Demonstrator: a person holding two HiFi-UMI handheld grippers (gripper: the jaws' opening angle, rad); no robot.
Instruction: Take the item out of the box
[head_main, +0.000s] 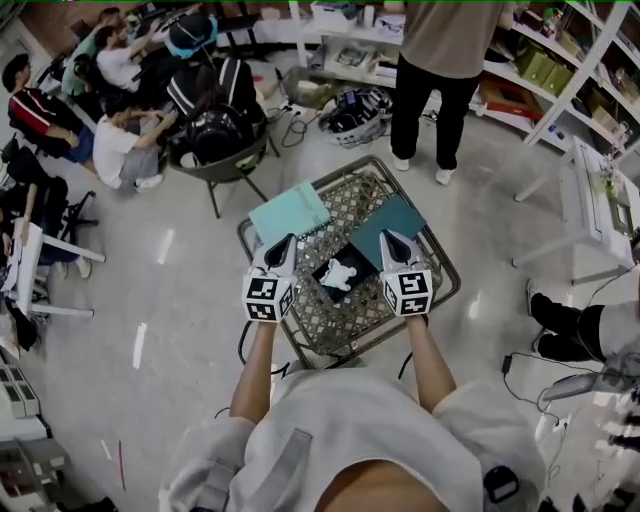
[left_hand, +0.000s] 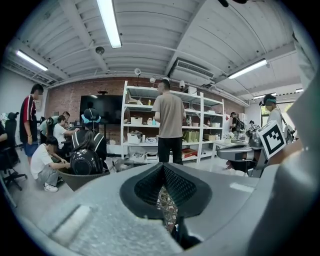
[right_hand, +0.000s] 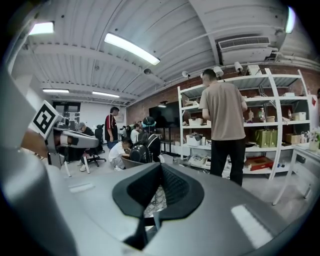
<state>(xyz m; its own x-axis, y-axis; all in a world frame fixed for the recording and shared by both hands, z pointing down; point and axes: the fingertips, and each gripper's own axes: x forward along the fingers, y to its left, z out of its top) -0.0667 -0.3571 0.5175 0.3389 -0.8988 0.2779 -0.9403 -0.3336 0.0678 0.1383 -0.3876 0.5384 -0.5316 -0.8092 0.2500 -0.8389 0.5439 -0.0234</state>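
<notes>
On a small lattice-topped table (head_main: 330, 322) lies an open black box (head_main: 327, 285) with a white item (head_main: 340, 272) inside it. A light teal lid (head_main: 289, 215) rests at the table's back left, and a dark teal piece (head_main: 387, 228) at the back right. My left gripper (head_main: 283, 246) hovers just left of the box and my right gripper (head_main: 390, 240) just right of it. Both are shut and hold nothing. In the left gripper view the left gripper (left_hand: 163, 172) has its pads together over the lattice. The right gripper (right_hand: 160, 172) looks the same in its own view.
A person (head_main: 435, 60) stands at the white shelves (head_main: 350, 40) behind the table. Several people sit at the far left (head_main: 120, 140), beside a chair carrying a black backpack (head_main: 220, 130). A white unit (head_main: 600, 200) stands to the right, and cables lie on the floor (head_main: 520, 370).
</notes>
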